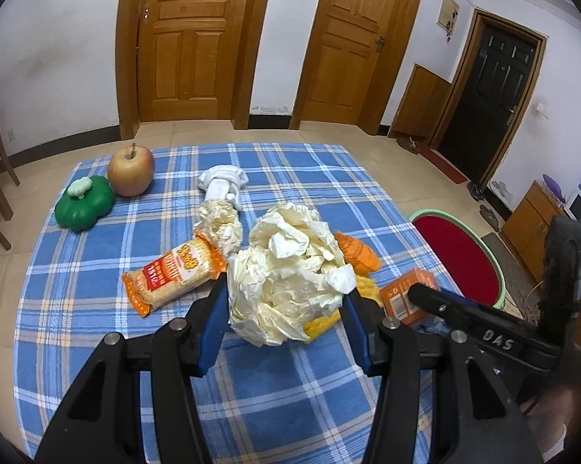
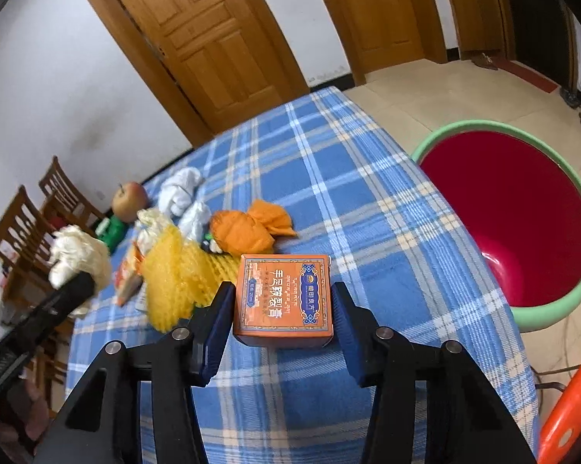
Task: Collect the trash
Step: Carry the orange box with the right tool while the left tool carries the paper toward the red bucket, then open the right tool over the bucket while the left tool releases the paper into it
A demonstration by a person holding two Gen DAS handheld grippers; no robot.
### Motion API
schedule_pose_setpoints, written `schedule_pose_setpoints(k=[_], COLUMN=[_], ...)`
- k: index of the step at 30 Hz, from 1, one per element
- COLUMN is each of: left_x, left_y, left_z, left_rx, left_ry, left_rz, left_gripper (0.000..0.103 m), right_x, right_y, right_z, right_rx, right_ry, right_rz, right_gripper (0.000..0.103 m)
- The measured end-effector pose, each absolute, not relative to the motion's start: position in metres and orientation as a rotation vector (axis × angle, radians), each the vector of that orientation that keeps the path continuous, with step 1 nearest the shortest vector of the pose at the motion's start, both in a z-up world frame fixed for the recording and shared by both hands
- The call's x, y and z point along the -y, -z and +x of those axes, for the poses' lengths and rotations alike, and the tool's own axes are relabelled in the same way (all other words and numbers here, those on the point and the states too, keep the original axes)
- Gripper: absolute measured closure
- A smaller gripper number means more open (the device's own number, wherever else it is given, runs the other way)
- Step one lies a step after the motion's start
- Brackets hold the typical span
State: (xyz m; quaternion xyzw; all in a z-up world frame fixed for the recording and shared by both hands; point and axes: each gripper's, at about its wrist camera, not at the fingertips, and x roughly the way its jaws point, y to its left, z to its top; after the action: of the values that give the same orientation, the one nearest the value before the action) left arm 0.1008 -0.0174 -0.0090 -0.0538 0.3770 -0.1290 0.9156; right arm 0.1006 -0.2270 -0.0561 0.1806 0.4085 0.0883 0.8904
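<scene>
My left gripper (image 1: 286, 301) is shut on a big cream crumpled paper wad (image 1: 290, 266) and holds it above the blue plaid table (image 1: 97, 328). The wad also shows in the right wrist view (image 2: 77, 255). My right gripper (image 2: 282, 301) is shut on an orange box (image 2: 284, 299), seen in the left wrist view too (image 1: 400, 297), just above the cloth near the table's right edge. A red basin with a green rim (image 2: 522, 208) stands on the floor to the right. A snack wrapper (image 1: 174, 274), yellow netting (image 2: 174, 274), orange cloth (image 2: 248, 228) and white tissue (image 1: 223, 181) lie on the table.
An apple (image 1: 131, 170) and a green toy pepper (image 1: 83, 203) sit at the table's far left. Wooden chairs (image 2: 31, 212) stand beyond the left edge. An orange stool (image 2: 573, 406) is at the lower right. Doors line the far wall.
</scene>
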Motion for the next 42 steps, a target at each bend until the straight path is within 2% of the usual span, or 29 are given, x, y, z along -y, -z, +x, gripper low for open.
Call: schedule_pose_setpoints(k=[13, 32, 36, 42], left_x=[0.087, 0.24, 0.258, 0.278], left_y=[-0.005, 0.025, 0.032, 0.043], left_z=[0.122, 0.16, 0.169, 0.178], left_rx=[-0.791, -0.862, -0.877, -0.899], left_ry=[0.415, 0.64, 0.654, 0.656], left_rz=[-0.034, 0.146, 0.157, 0.176], left_gripper=[0.049, 0.049, 0.049, 0.048], right_x=[0.301, 0.425, 0.433, 0.441], right_y=[0.017, 0.084, 0.084, 0.079], right_z=[0.086, 0.072, 0.07, 0.065], right_rx=[-0.697, -0.764, -0.745, -0.715], right_ry=[-0.084, 0.21, 0.205, 0.204], right_rz=[0.437, 0.591, 0.622, 0.625], right_gripper=[0.052, 0.05, 0.046, 0.045])
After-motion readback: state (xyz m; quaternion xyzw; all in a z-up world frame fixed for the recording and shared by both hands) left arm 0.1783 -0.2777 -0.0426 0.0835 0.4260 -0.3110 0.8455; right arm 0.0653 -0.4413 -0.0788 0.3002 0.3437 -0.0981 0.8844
